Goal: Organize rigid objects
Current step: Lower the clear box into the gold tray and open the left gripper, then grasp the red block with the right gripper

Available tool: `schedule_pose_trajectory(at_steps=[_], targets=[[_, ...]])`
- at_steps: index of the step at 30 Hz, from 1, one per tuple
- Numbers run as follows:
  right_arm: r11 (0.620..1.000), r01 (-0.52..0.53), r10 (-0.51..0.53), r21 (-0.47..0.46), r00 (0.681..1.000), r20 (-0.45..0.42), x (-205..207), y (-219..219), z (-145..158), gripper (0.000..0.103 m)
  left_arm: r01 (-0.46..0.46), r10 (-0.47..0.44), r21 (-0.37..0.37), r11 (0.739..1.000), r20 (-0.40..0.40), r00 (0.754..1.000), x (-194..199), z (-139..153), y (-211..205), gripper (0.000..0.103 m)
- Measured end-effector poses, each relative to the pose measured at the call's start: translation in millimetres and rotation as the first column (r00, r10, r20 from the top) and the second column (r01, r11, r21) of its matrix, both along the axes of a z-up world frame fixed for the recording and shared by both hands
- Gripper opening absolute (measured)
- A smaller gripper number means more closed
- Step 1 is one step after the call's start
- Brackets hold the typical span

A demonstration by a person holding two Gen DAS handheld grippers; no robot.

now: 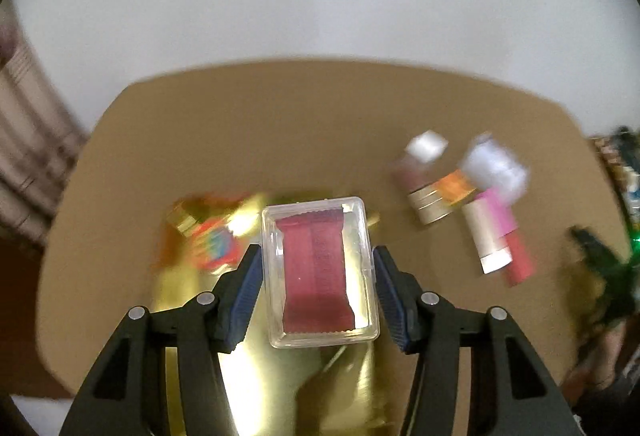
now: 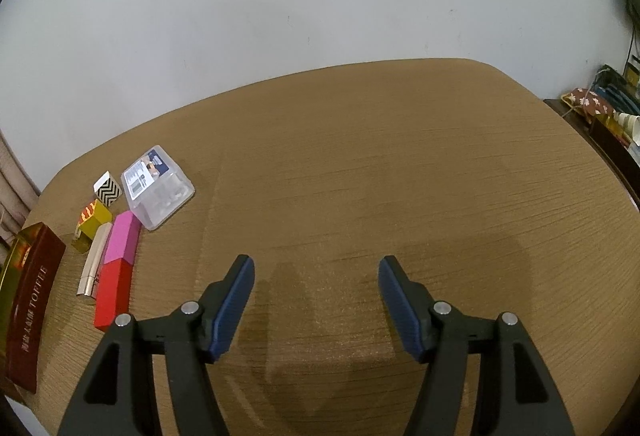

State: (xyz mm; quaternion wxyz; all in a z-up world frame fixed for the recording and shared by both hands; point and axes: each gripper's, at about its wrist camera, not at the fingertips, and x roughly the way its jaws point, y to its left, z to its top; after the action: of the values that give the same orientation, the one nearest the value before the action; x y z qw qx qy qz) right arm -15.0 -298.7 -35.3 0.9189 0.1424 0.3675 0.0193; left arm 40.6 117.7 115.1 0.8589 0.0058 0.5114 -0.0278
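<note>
My left gripper (image 1: 318,256) is shut on a clear plastic case (image 1: 320,272) with a red packet inside, held above a shiny gold box (image 1: 192,316). To its right lie several small boxes: a pink and red box (image 1: 508,236), a gold and orange box (image 1: 440,198) and a clear case (image 1: 494,166), all blurred. My right gripper (image 2: 316,268) is open and empty over bare table. In the right wrist view the same group lies at far left: the pink and red box (image 2: 118,268), a clear case (image 2: 158,186), a zigzag box (image 2: 108,190) and a dark red toffee box (image 2: 30,316).
The brown table (image 2: 400,176) ends at a white wall behind. A curtain (image 1: 24,140) hangs at the left. A dark side table with clutter (image 2: 604,116) stands at the right edge.
</note>
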Motion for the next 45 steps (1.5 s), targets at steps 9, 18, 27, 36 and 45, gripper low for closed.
schedule_pose_trajectory(at_steps=[9, 18, 27, 36, 45], targets=[[1.000, 0.000, -0.001, -0.014, 1.000, -0.014, 3, 3, -2, 0.067, -0.069, 0.082, 0.101, 0.993, -0.131, 0.988, 1, -75, 34, 0.051], [1.000, 0.001, -0.002, -0.025, 1.000, -0.024, 6, 7, -5, 0.067, -0.042, 0.062, 0.158, 0.986, -0.129, 0.990, 14, -91, 39, 0.051], [1.000, 0.001, -0.001, -0.024, 1.000, -0.016, 6, 8, -4, 0.067, -0.068, 0.075, 0.155, 0.986, -0.040, 0.996, -4, -65, 36, 0.062], [0.961, -0.277, 0.276, 0.015, 0.960, 0.034, -13, 56, 22, 0.067, -0.223, 0.230, -0.057, 0.973, 0.234, 0.945, -127, 2, 35, 0.094], [0.890, -0.451, 0.446, -0.062, 0.891, -0.084, -3, 135, 27, 0.067, -0.209, 0.220, -0.092, 0.974, 0.138, 0.966, -199, -34, 14, 0.094]])
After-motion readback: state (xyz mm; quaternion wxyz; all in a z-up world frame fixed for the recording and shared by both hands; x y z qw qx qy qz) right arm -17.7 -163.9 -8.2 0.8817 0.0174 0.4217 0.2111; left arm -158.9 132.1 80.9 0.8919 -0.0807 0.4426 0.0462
